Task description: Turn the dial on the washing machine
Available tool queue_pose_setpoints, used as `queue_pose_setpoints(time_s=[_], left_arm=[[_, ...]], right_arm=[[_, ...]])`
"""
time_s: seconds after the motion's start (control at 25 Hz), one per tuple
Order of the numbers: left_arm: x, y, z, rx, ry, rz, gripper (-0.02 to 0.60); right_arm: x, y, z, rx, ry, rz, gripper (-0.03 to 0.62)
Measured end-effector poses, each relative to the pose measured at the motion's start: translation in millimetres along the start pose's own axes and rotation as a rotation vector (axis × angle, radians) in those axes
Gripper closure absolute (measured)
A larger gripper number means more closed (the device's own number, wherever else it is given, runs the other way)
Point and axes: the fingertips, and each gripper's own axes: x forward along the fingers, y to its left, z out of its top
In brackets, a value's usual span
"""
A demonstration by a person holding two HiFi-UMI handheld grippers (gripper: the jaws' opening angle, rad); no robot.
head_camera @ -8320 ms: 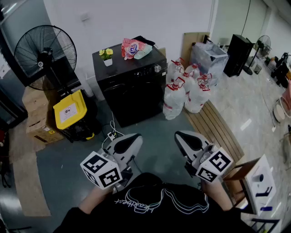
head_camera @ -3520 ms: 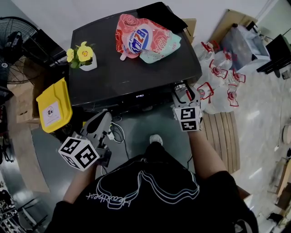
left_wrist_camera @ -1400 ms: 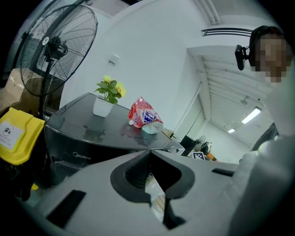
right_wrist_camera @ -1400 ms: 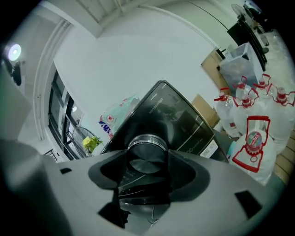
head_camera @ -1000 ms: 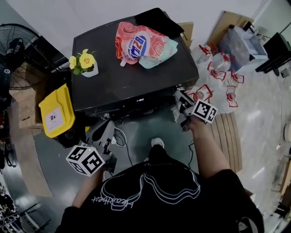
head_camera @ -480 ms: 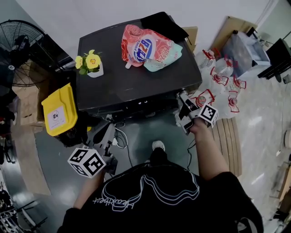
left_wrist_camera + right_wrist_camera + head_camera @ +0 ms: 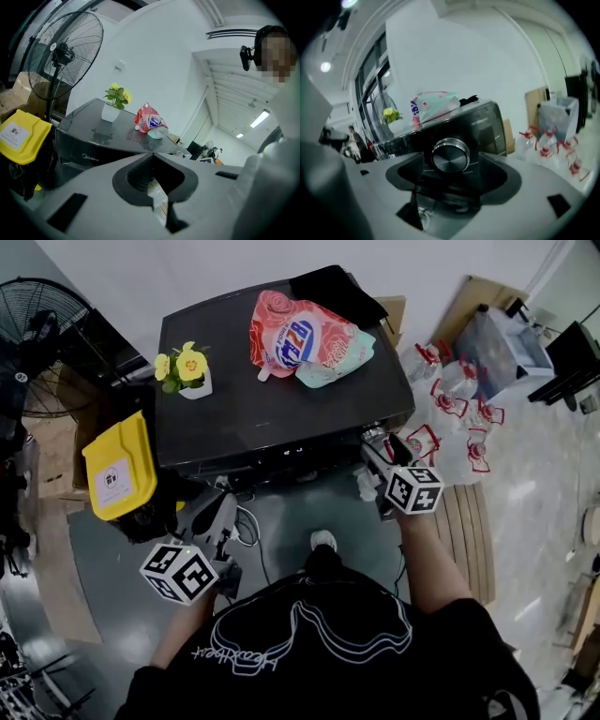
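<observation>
Fingers (image 7: pixel 498 183) of our right gripper (image 7: pixel 377 451) have just been opening and now stand wide on either side of the dial (image 7: pixel 450 157), without pressing on it. We see that silver dial at the centre of the right gripper view, on the front panel of the black washing machine (image 7: pixel 272 399), at its right end. Our left gripper (image 7: pixel 217 517) hangs at the lower left of the head view, well apart from the machine, its fingers closed together on nothing.
</observation>
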Motion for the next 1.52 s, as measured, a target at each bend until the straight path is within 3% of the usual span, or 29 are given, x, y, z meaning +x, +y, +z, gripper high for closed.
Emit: queue_pose_setpoints(time_s=[0.12,0.24,0.44,0.6,0.8,1.2,1.52], left_arm=[[0.8,1.0,3.2,0.002,-0.008,-0.001,0.577],[1.3,2.2,4.4,0.006,-0.005,-0.002,0.577],[-0.3,7.7,4.4,0.009,0.001,0.006,0.577],[-1.8,14.4,3.2,0.01,0.007,0.017,0.577],[-3.8,17.7,-3.2,0.017,0.027,0.027,0.577],[-5.7,11.8,-4.5,0.037,0.039,0.01,0.577],[-3.2,10.1,-7.2,0.038,0.046,0.002,0.577]], right_arm=[[-1.2,6.7,4.3,-0.284,0.025,-0.08,0.235],[-0.2,13.9,8.0,-0.5,0.041,-0.153,0.241],[5.6,20.6,8.4,-0.712,0.052,-0.24,0.256],[9.2,16.7,3.5,-0.804,0.061,-0.303,0.281],[12.5,14.5,0.2,-0.83,0.056,-0.332,0.316],[13.9,12.3,-0.1,-0.811,0.053,-0.326,0.316],[14.0,10.5,-0.1,-0.683,0.054,-0.274,0.31]])
